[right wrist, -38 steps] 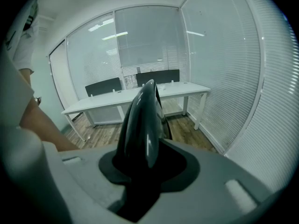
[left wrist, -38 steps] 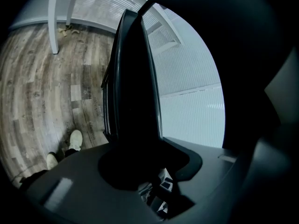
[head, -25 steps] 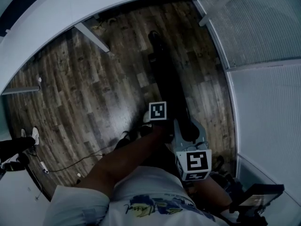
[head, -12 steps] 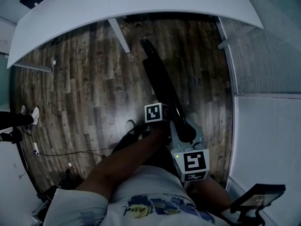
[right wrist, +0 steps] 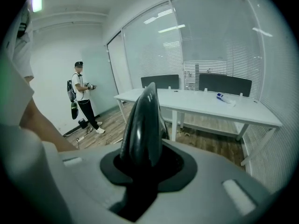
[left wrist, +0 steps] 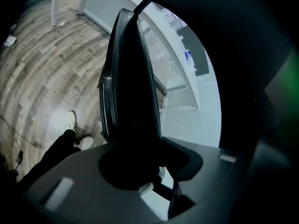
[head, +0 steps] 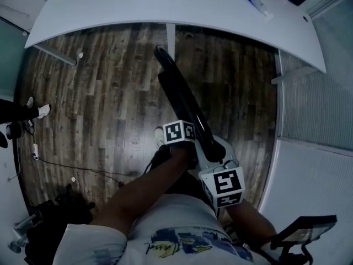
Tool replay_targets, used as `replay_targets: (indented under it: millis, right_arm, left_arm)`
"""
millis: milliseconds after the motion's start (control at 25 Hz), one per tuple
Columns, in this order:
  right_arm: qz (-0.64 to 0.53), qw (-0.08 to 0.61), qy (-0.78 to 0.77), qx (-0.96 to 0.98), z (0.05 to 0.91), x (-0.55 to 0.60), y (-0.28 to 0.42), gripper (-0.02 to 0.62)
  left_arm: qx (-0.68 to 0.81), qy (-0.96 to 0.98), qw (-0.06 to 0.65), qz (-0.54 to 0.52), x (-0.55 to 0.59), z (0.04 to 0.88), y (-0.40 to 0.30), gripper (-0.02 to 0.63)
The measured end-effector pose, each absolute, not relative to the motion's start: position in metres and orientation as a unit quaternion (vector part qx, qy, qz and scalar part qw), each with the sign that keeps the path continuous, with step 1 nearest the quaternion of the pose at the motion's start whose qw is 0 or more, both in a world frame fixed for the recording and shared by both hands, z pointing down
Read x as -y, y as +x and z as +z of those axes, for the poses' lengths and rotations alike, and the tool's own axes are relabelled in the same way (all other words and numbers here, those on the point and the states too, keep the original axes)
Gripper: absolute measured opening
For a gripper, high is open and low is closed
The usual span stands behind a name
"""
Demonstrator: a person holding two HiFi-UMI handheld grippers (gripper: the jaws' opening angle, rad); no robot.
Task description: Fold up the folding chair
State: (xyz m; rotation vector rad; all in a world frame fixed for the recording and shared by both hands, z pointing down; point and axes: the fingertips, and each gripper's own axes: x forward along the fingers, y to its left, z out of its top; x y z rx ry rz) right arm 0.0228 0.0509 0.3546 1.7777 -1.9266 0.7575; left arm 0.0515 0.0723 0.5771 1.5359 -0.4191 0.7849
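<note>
Now, at the far left a bystander (right wrist: 81, 94) stands by the wall. A thin cable (head: 71, 167) trails over the wooden floor (head: 110, 93), and a dark bag (head: 55, 217) lies nearer to me. In the middle, my left gripper (left wrist: 133, 160) is clenched on the black folding chair (head: 182, 101). My right gripper (right wrist: 142, 164), just beside it, grasps the same chair. The chair is folded flat and slim, and it slants away from my body toward the white table (head: 138, 10). One table leg (head: 170, 35) stands just past the chair's far tip, right in its line. My own white shoe (head: 159, 134) shows beside the chair. Further right, a small tube (head: 257, 2) lies on the tabletop. Dark panels (right wrist: 224, 84) sit behind the table, and a glass wall (head: 314, 109) closes the right side. Counted: one chair, two grippers, one table, one tube, two dark panels, one bystander, one bag, one cable.
</note>
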Motion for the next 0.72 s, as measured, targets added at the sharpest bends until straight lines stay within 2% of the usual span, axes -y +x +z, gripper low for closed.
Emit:
replay_targets:
  millis: [240,720]
  right_arm:
    - [0.269,0.228,0.593,0.724,0.358,0.011,-0.004,0.086]
    - [0.266,0.250,0.538,0.760,0.369,0.124,-0.029,0.086]
  left_arm:
    - [0.209,0.646,0.666,0.310,-0.016,0.574,0.028,0.141]
    - [0.254,0.626,0.689,0.264,0.101,0.583,0.003,0.143]
